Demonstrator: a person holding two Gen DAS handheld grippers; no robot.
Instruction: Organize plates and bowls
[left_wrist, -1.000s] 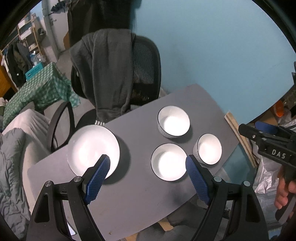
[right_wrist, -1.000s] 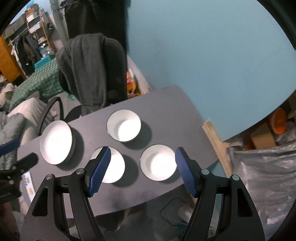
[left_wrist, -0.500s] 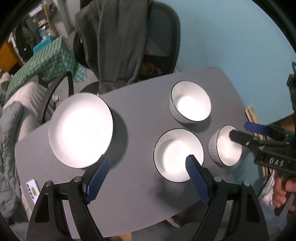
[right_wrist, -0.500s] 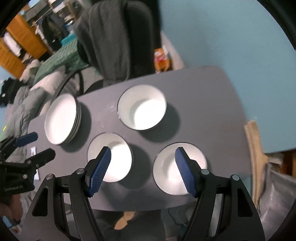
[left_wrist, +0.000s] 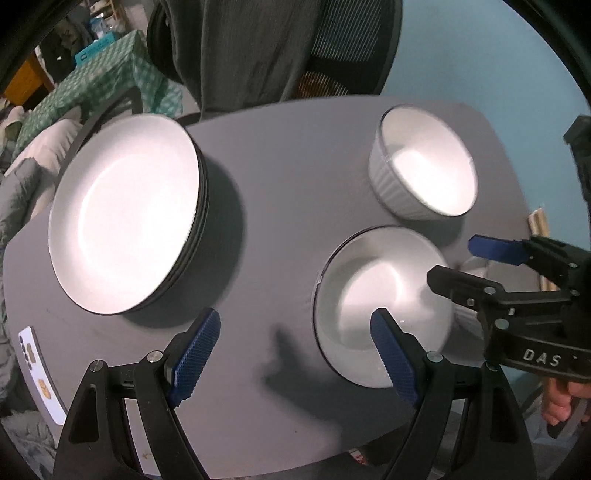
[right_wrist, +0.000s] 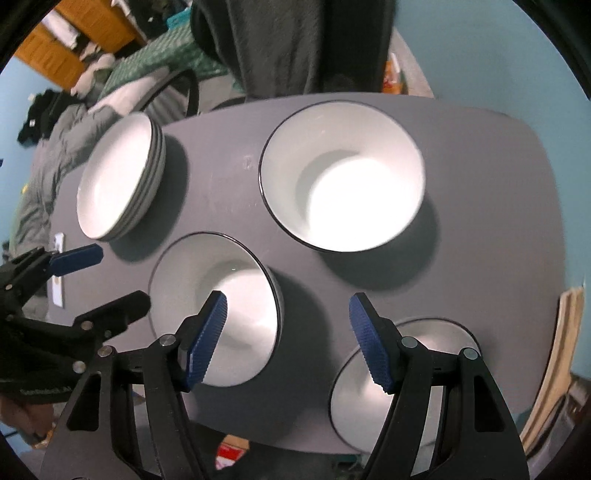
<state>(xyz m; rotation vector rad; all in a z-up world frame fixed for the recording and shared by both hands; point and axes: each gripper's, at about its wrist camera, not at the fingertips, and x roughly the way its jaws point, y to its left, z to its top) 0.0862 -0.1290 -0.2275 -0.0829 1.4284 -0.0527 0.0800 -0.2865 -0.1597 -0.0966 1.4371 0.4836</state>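
A stack of white black-rimmed plates (left_wrist: 122, 214) (right_wrist: 118, 184) sits at the left of the grey table (left_wrist: 288, 155). Three white bowls stand to the right: a far bowl (left_wrist: 424, 170) (right_wrist: 343, 177), a middle bowl (left_wrist: 376, 310) (right_wrist: 218, 306), and a near-right bowl (right_wrist: 399, 384), mostly hidden in the left wrist view. My left gripper (left_wrist: 295, 354) is open and empty above the table between the plates and the middle bowl. My right gripper (right_wrist: 288, 339) (left_wrist: 461, 262) is open and empty, low between the middle and near-right bowls.
A black office chair (left_wrist: 351, 44) draped with a dark grey garment (right_wrist: 277, 44) stands behind the table. A white card (left_wrist: 37, 373) lies at the table's left edge. A green checked cloth (left_wrist: 99, 85) and clutter lie beyond. A teal wall (left_wrist: 480, 55) is at the right.
Both grippers have come down and closer to the table, so the plates and bowls loom larger. The right gripper now hangs over the bowls. Both stay open.
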